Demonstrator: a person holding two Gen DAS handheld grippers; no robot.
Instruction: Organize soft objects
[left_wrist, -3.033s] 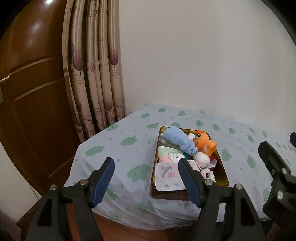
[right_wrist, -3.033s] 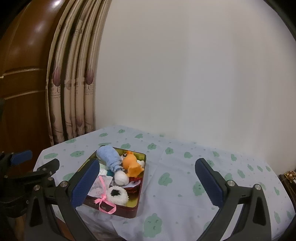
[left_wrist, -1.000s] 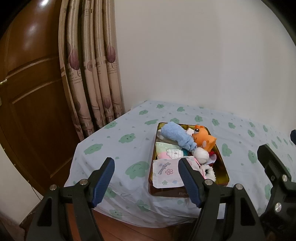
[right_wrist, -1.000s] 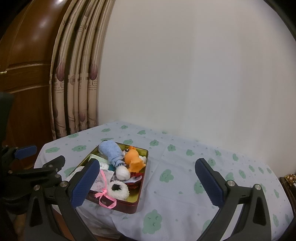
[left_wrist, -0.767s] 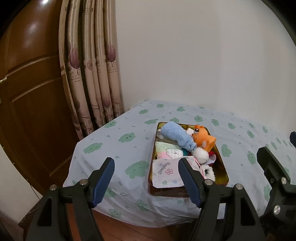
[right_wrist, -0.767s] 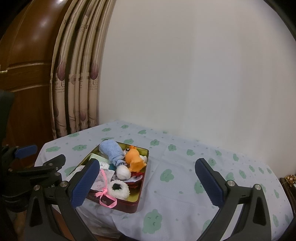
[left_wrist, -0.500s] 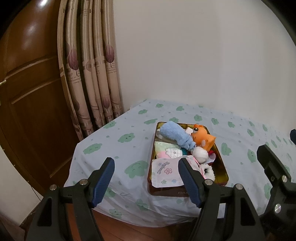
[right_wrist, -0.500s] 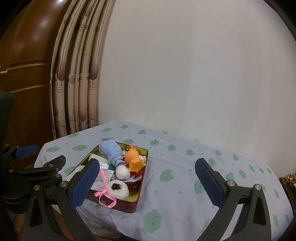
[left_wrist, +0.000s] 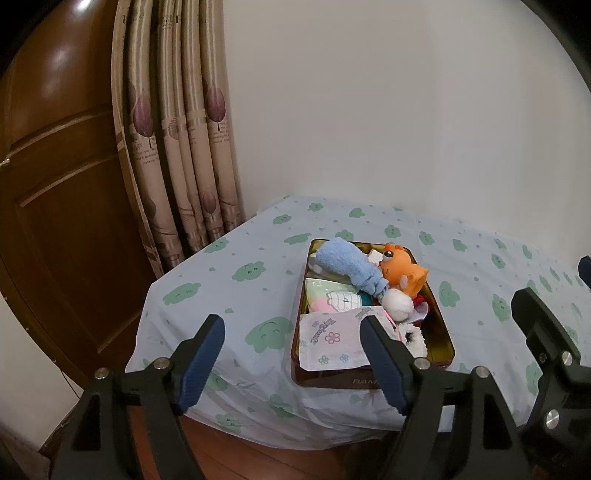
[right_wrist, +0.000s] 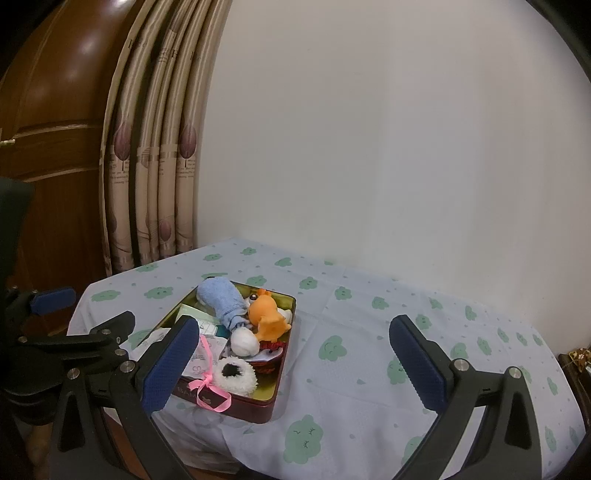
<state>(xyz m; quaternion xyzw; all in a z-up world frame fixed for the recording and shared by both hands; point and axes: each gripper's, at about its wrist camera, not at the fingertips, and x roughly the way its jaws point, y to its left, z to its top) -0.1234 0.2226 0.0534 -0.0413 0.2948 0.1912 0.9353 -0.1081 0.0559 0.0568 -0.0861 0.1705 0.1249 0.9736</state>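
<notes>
**Soft things piled in the tin, both grippers empty**

Blue pads frame the left wrist view: the left gripper hangs short of the table's near edge, its jaws opening with nothing between them. Beyond it a metal tin sits on the cloud-print cloth, toward the near right. In it lie a blue fuzzy roll, an orange plush just right of it, a white ball and a flower-print packet drooping over the near rim. The right finger covers part of the tin's near corner.

From the right wrist view, the right gripper also stands released, spread wide and clear of everything. Here the tin shows a pink ribbon trailing over its near wall and a white fluffy ring. What lies under the heap is hidden.

Judging by this, the items are gathered but jumbled, so sorting looks barely begun or just short of a last tidy; I cannot tell which.
</notes>
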